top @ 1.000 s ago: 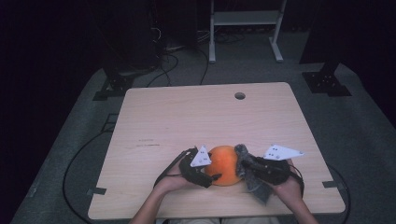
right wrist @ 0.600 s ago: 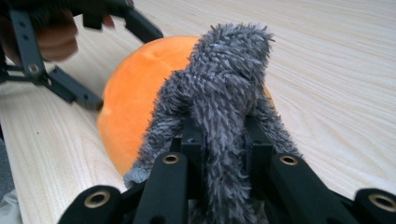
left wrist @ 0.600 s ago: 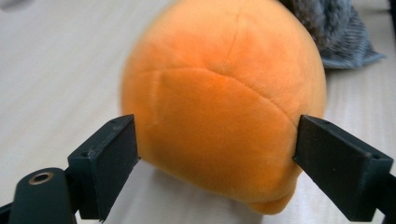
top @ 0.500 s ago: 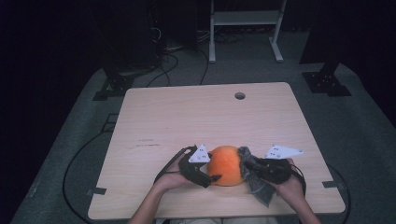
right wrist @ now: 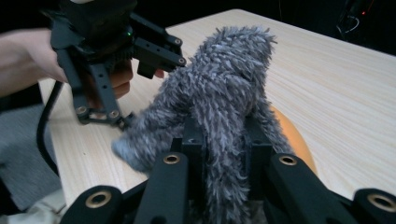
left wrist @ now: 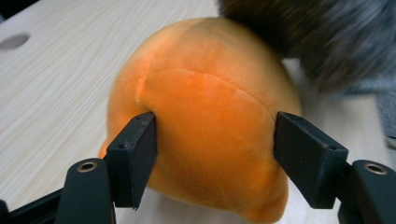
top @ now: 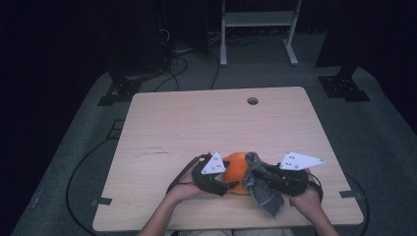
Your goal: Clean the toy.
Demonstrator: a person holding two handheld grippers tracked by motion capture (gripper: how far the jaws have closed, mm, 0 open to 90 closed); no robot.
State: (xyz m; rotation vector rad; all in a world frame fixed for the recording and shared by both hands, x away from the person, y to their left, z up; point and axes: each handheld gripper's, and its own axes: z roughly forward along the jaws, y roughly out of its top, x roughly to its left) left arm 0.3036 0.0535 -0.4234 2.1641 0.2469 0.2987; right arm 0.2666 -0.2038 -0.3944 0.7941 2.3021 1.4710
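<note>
Two grippers work near the tabletop's (top: 162,128) front edge: the left gripper (left wrist: 215,144), jaws just closing, pinches the round orange plush toy (left wrist: 205,121) while the right gripper (right wrist: 219,154), clamped on the fuzzy grey cloth (right wrist: 219,93), should wipe next.

grey fuzzy cloth (left wrist: 322,37) blurred, hiding orange plush (right wrist: 292,135)

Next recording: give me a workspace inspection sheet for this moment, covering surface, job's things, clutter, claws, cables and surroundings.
Surface: pale wooden table, round hole near the far edge.
Job's things: orange plush toy at the near edge; grey fuzzy cloth draped against its right side.
Clutter: nothing seen.
Claws: left claw has just been closing, jaws pressing the toy's sides; right claw shut on the cloth.
Cables: black cable looping off the table's left side; more on the floor behind.
Surroundings: dark room, grey floor mat, white frame legs behind.
</note>
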